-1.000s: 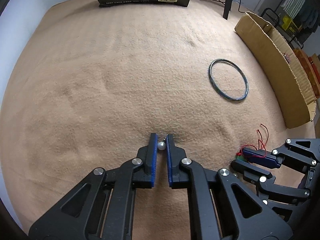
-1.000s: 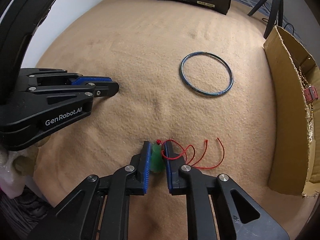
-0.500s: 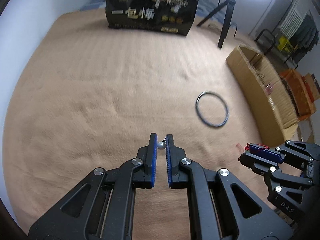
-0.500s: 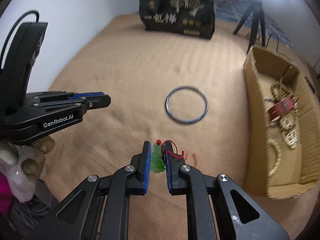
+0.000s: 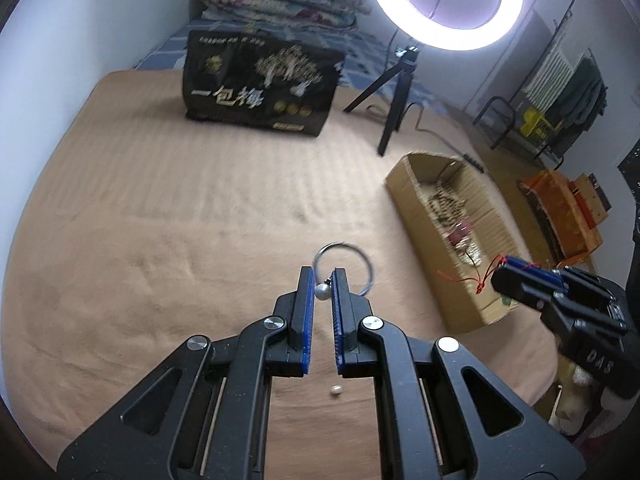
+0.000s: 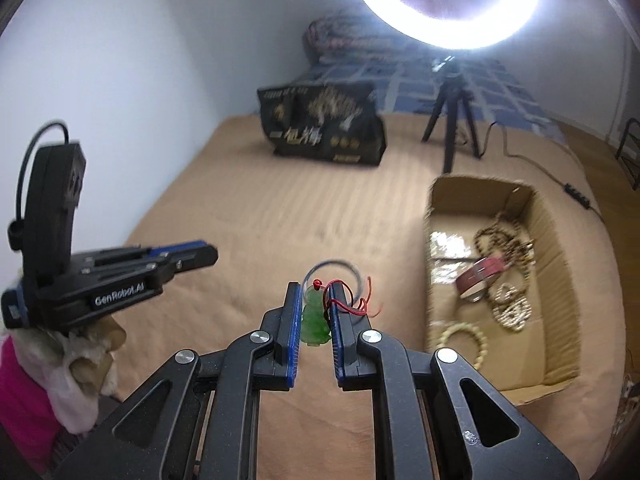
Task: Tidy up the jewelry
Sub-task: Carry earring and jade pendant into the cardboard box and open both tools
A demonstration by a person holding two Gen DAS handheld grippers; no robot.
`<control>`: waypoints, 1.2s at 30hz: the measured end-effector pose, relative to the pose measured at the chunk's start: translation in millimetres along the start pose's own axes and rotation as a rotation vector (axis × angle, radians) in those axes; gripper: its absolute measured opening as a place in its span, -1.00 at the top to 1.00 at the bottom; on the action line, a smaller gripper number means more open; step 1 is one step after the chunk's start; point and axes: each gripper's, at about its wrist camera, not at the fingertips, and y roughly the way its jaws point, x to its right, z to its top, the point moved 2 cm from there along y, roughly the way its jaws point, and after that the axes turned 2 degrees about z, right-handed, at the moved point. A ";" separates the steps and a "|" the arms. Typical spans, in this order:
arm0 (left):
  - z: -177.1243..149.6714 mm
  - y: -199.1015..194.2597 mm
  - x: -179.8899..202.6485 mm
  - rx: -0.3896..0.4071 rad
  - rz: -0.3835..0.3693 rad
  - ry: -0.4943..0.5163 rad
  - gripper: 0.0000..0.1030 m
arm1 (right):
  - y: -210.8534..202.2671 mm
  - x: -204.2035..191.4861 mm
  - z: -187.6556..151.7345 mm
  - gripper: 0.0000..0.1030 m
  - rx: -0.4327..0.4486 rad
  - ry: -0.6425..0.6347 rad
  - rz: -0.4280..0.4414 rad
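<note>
At frame centre, the left gripper (image 5: pixel 322 291) pinches a pearl earring (image 5: pixel 322 291) between nearly closed fingers. The right gripper (image 6: pixel 316 314), equally narrow, clamps a green jade pendant (image 6: pixel 314 320) whose red cord (image 6: pixel 347 303) trails right.

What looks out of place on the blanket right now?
A small loose pearl lies alone on the tan blanket, below the left tool, which is shut on a pearl earring. It may be the earring's mate. The bangle also lies outside the cardboard box. The right tool holds the green pendant.
</note>
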 end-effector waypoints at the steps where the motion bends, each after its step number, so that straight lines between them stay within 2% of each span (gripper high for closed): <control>1: 3.0 -2.1 5.0 0.008 -0.010 -0.001 0.87 | -6.1 5.4 3.2 0.77 0.015 0.008 -0.004; 13: 16.7 -2.5 66.2 0.032 -0.097 0.040 0.87 | -46.1 72.5 16.8 0.77 0.099 0.105 -0.082; 24: 12.0 25.4 129.4 -0.008 -0.158 0.102 0.87 | -48.7 126.8 8.0 0.77 0.063 0.167 -0.146; 36: 3.6 59.9 161.0 -0.059 -0.156 0.146 0.87 | -30.6 169.9 -3.9 0.77 0.017 0.254 -0.158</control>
